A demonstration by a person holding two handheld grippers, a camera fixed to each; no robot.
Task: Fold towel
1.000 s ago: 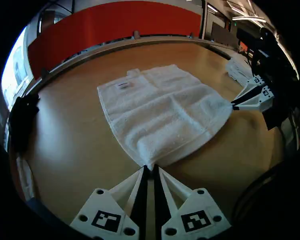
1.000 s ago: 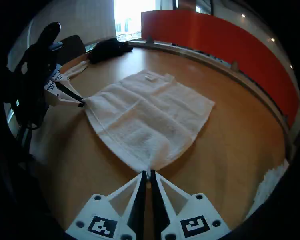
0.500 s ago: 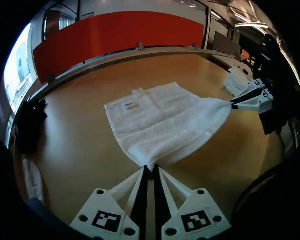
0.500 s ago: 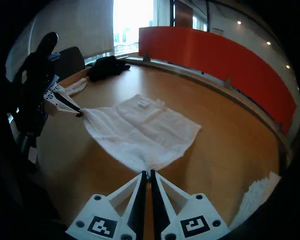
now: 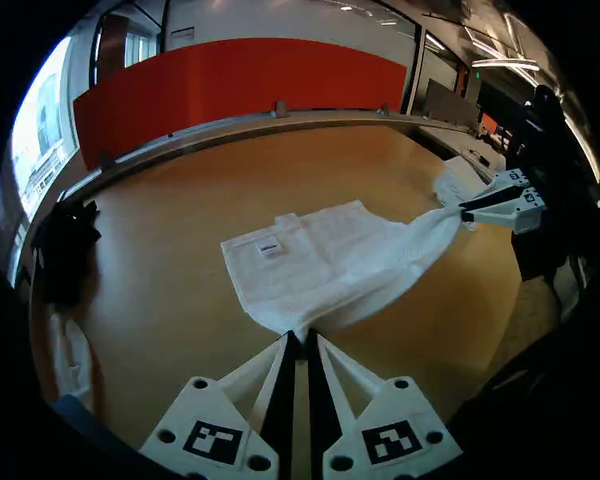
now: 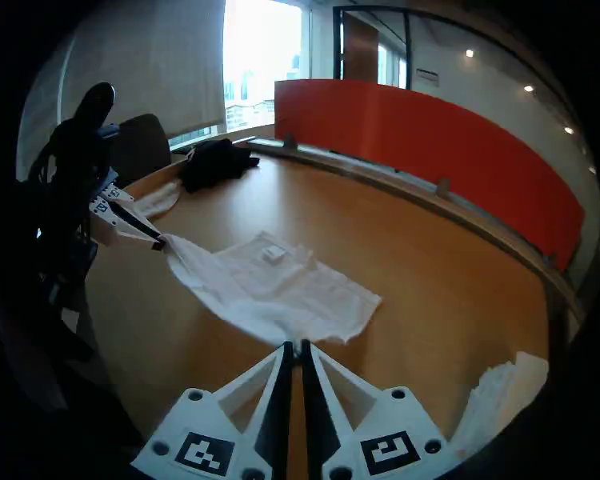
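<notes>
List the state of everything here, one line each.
towel: two near corners lifted, far part flat on the table, tag facing up
left gripper: shut on one towel corner
right gripper: shut on the other corner
black garment: crumpled near the table edge
white cloth: loosely piled, untouched

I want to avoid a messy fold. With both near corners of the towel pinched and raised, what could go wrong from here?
The left tongs and right tongs each pinch only a corner tip of the towel, so a corner may slip out. The far edge lies on the table and might drag or bunch instead of folding flat.
</notes>
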